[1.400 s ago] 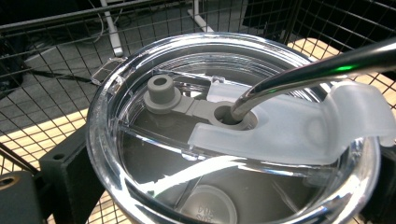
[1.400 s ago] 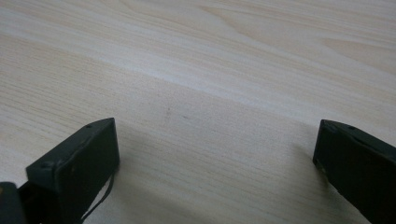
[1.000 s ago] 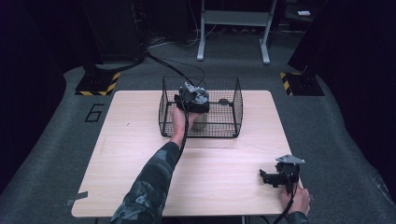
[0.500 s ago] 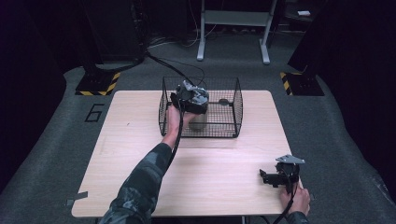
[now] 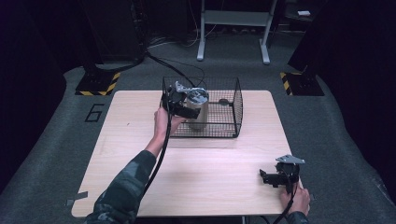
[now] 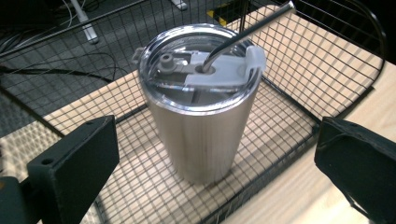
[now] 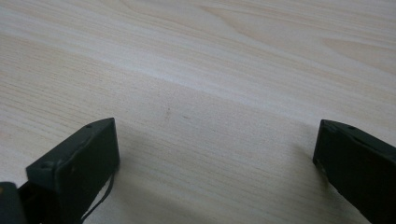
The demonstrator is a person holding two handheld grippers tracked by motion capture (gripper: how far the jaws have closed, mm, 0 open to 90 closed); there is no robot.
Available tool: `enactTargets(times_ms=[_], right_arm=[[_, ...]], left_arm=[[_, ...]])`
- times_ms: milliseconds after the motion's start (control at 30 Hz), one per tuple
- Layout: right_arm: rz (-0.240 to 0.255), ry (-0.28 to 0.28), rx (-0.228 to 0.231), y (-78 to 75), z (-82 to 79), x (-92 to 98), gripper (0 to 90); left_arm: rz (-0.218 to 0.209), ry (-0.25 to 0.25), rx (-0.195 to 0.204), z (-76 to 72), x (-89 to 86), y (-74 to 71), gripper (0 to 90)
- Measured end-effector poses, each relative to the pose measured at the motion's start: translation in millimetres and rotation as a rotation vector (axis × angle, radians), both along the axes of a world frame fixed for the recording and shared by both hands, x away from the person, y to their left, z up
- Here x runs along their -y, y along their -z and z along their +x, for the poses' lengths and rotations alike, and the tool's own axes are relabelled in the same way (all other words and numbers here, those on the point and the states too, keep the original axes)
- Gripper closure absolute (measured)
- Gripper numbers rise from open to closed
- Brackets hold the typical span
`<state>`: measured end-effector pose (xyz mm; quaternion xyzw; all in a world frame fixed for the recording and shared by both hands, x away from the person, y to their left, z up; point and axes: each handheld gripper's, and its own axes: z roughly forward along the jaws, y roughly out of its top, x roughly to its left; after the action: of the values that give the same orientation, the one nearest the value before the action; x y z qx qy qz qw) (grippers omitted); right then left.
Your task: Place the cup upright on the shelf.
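Left gripper (image 6: 215,154) astride brushed-steel tumbler (image 6: 203,126)

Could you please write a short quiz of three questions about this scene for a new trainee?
1. True or false: the steel tumbler stands upright inside the wire basket.
2. What sticks out of the tumbler's lid: A) a spoon, B) a metal straw, C) nothing?
3. What surface lies under the right tool?

Key: 1 true. 2 B. 3 the wooden table; its jaws are open, as are those of the left tool.
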<state>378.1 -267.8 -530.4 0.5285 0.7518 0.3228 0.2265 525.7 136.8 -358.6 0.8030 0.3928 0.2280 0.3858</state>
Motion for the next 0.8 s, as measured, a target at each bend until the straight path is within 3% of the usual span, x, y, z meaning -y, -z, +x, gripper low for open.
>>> enactTargets(times_ms=[200, 300, 633, 800], right_arm=[[0.0, 0.001, 0.0, 0.0, -0.1, -0.1, 0.0], [0.0, 0.001, 0.0, 0.0, -0.1, -0.1, 0.0], [-0.002, 0.0, 0.0, 0.0, -0.2, 0.0, 0.0], [-0.002, -0.001, 0.0, 0.0, -0.3, -0.1, 0.0]], left_arm=[[0.024, 0.016, -0.002, -19.5, -18.5, -7.2, 0.1], [0.055, 0.026, 0.01, -32.1, -28.8, -10.0, 0.1], [0.057, 0.013, 0.033, -73.7, -68.1, -8.5, 0.1], [0.066, -0.002, 0.025, -90.7, -86.4, -3.4, 0.1]])
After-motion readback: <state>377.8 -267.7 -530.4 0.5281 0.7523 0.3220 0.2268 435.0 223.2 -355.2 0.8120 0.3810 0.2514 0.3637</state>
